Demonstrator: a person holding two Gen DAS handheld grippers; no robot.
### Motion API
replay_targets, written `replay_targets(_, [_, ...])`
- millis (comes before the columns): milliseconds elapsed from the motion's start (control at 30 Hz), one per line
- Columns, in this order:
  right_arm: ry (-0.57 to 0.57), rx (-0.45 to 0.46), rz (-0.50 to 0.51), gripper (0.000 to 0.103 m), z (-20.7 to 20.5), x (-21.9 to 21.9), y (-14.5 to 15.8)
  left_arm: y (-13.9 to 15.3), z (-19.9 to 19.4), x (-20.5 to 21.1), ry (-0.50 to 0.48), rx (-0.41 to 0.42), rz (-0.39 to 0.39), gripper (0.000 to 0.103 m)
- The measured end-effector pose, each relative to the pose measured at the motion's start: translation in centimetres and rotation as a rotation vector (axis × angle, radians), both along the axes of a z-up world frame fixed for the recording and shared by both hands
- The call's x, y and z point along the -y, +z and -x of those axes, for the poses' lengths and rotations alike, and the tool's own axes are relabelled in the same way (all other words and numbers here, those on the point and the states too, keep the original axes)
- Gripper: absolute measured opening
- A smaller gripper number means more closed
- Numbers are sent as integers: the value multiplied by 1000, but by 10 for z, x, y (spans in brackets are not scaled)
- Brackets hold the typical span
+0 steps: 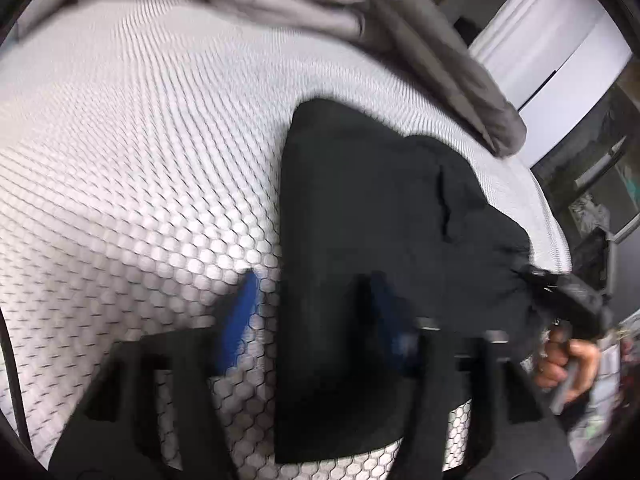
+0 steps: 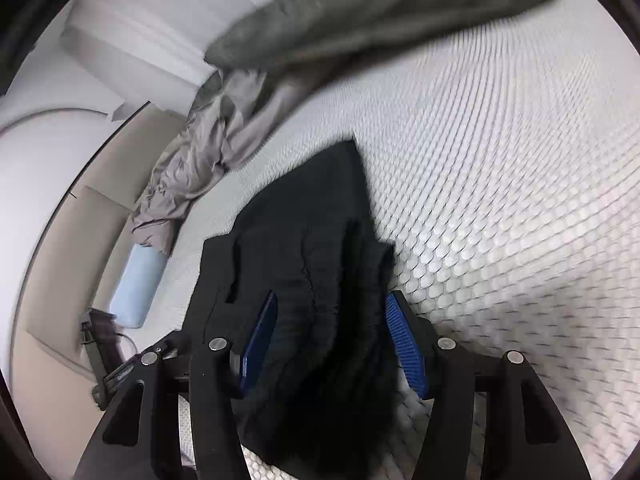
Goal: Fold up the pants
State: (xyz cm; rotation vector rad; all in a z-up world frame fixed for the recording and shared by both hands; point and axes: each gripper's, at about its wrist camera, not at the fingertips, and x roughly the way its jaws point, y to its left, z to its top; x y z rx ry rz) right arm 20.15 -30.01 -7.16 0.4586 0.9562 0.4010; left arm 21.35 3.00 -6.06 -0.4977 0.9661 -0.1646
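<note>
Black pants (image 1: 360, 208) lie folded on a white honeycomb-quilted mattress (image 1: 140, 140). My left gripper (image 1: 314, 316) hangs over their near left edge. One blue pad (image 1: 240, 320) is above the bare mattress and the other sits over the cloth, neither pressing, so it is open. In the right wrist view the pants (image 2: 304, 216) run away from me with a gathered waistband at the near end. My right gripper (image 2: 332, 344) straddles that bunched end; its pads (image 2: 404, 344) stand apart from the cloth, open. The left wrist view also shows the right gripper (image 1: 568, 300) at the pants' right corner, held by a hand (image 1: 568, 364).
A grey pillow (image 2: 380, 12) lies across the far side of the mattress, with crumpled grey bedding (image 2: 200, 152) beside it. The mattress edge (image 1: 552, 216) runs close to the pants' right side. A pale blue cushion (image 2: 136, 284) and a black object with a cable (image 2: 100, 340) lie off the bed.
</note>
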Motion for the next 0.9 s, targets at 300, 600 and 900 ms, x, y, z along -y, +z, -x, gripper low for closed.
replay_targets(300, [5,48,194,43,-19,-27,5,16,-28,9,32,40,-133,32])
replay_targets(600, [29,287,230,99,54,-17,62,60,30,49,17,224,-324,82])
replay_targets(900, [116,468,252,103,130,-30,88,96,94,84,-8,455,-433,102])
